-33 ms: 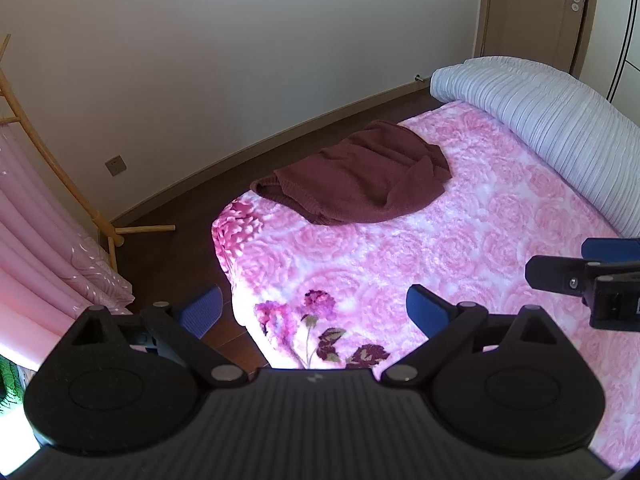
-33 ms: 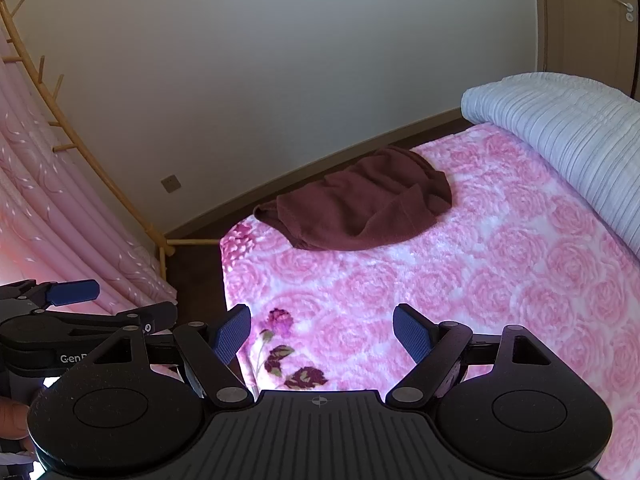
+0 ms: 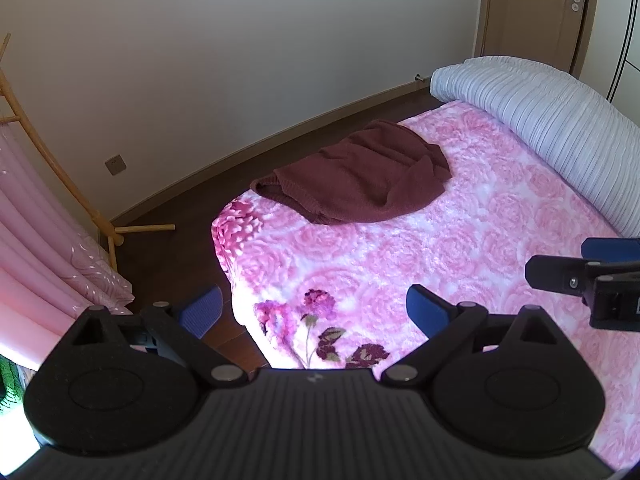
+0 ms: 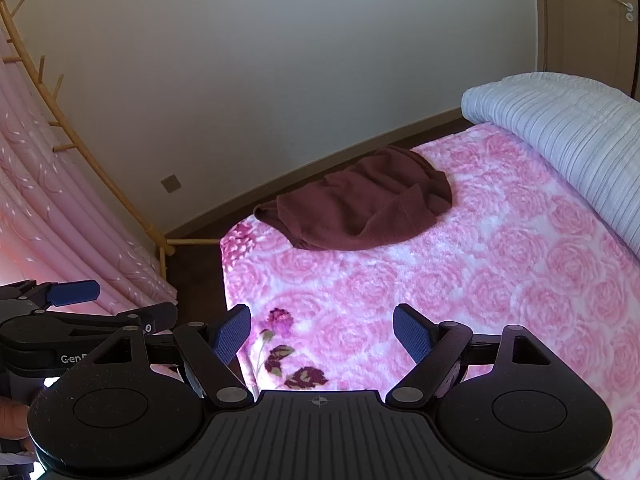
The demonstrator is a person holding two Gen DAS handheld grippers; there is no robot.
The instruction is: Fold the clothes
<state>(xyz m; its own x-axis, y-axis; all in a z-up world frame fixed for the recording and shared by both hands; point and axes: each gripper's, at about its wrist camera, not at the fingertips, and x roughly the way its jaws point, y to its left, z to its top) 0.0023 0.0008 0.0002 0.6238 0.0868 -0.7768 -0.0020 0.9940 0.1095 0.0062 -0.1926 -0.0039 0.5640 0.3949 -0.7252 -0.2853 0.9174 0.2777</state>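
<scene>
**Both grippers up, garment untouched**

My left gripper (image 3: 312, 312) hangs over the bed's (image 3: 500, 248) near corner, jaws wide apart, nothing held. My right gripper (image 4: 322, 334) the same, jaws apart and empty. The garment (image 3: 360, 176), maroon and crumpled, lies at 12 o'clock near the bed's far edge, well apart from both. White quilt (image 3: 540, 108) at 2 o'clock, pink curtain (image 4: 48, 208) at 9.

a: the right gripper (image 3: 600, 280) is cut off by the left wrist view's edge, so its jaws can't be read there.

b: the striped quilt (image 4: 560, 128) runs out of frame too (perhaps bunched), and the door (image 3: 552, 8).
</scene>
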